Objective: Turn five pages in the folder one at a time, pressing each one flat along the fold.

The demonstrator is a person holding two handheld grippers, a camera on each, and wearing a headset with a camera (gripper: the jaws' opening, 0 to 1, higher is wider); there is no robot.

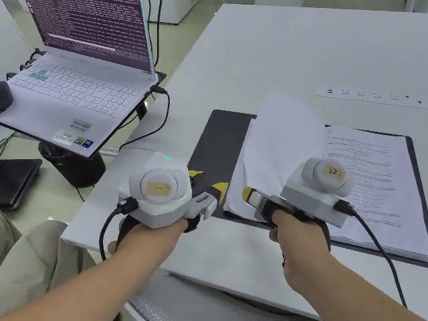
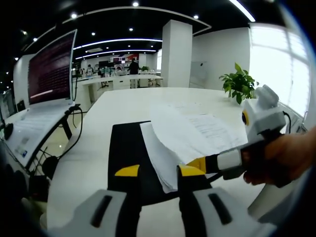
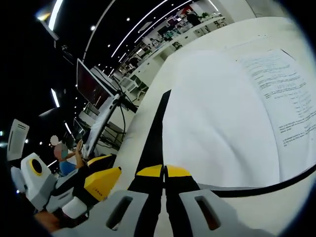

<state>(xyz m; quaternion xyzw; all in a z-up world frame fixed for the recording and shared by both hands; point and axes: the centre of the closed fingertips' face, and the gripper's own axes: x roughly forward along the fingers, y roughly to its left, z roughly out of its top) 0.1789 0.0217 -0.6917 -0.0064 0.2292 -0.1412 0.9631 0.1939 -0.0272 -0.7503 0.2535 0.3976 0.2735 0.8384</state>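
A black folder [image 1: 212,144] lies open on the white table, its left inner cover bare [image 2: 126,148]. A printed page [image 1: 369,172] lies flat on the right side. One white page [image 1: 281,137] is lifted and curls over toward the left, seen as a blank sheet [image 3: 217,113] and as a raised sheet [image 2: 180,133]. My right gripper [image 1: 249,195] is shut on this page's lower edge, its yellow tips [image 3: 164,171] pressed together. My left gripper [image 1: 206,182] hovers open over the bare cover, near the front edge, with nothing between its jaws [image 2: 158,170].
An open laptop [image 1: 80,67] sits on a raised stand off the table's left side, with a black cable [image 1: 150,127] hanging from it. A white power strip [image 1: 371,95] lies behind the folder. A potted plant [image 2: 239,84] stands far off.
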